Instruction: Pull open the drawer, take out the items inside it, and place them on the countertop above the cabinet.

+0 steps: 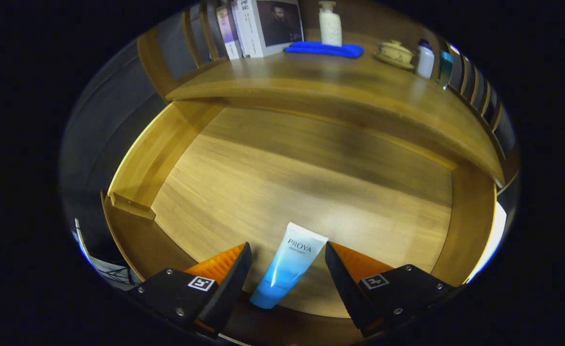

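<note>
Low in the frame, the gripper [288, 271] angles down into the open wooden drawer [311, 182], fingers spread around a blue-and-white plastic tube [287, 266], not pressing it.

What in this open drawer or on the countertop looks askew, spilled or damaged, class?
Nothing stands out. The tube lies flat on the drawer floor, intact, between the open gripper fingers, untouched. On the countertop, the bottles and books stand upright; no spill shows.
</note>
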A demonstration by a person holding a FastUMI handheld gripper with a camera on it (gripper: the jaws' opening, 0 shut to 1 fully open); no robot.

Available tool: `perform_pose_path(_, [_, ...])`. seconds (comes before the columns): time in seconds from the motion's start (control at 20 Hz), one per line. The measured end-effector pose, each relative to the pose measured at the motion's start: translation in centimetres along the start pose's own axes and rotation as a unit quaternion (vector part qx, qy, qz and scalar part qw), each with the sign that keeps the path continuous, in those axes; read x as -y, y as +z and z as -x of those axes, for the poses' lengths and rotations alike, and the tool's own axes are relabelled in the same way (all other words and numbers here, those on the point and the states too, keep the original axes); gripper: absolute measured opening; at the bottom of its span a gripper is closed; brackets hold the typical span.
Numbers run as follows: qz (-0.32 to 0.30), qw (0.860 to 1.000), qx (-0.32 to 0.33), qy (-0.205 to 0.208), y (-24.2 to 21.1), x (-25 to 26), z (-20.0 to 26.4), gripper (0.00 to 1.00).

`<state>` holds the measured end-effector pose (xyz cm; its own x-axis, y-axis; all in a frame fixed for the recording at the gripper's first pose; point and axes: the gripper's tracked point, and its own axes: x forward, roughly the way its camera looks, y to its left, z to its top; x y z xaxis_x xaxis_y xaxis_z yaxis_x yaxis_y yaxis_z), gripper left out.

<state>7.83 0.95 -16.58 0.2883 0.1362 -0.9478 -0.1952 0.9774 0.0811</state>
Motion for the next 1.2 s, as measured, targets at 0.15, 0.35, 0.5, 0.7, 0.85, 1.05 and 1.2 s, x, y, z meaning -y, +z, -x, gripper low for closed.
perform_pose_path(0.15, [-0.028, 0.999, -0.042, 0.014, -0.9, 0.2, -1.2, 0.92])
perform_pose_path(0.35, [-0.044, 0.998, -0.047, 0.008, -0.6, 0.7, -1.5, 0.82])
perform_pose_path(0.5, [-0.019, 0.999, -0.048, -0.017, -0.9, 1.0, -1.8, 0.74])
perform_pose_path(0.7, [0.010, 0.999, -0.042, -0.017, -0.8, 0.9, -1.7, 0.65])
perform_pose_path(0.85, [0.039, 0.999, -0.017, -0.003, -0.5, 0.7, -1.5, 0.53])
perform_pose_path(1.05, [0.053, 0.998, 0.028, -0.002, 0.8, 0.6, -0.9, 0.47])
perform_pose_path(1.2, [0.068, 0.995, 0.076, -0.005, 1.8, 0.4, 0.2, 0.47])
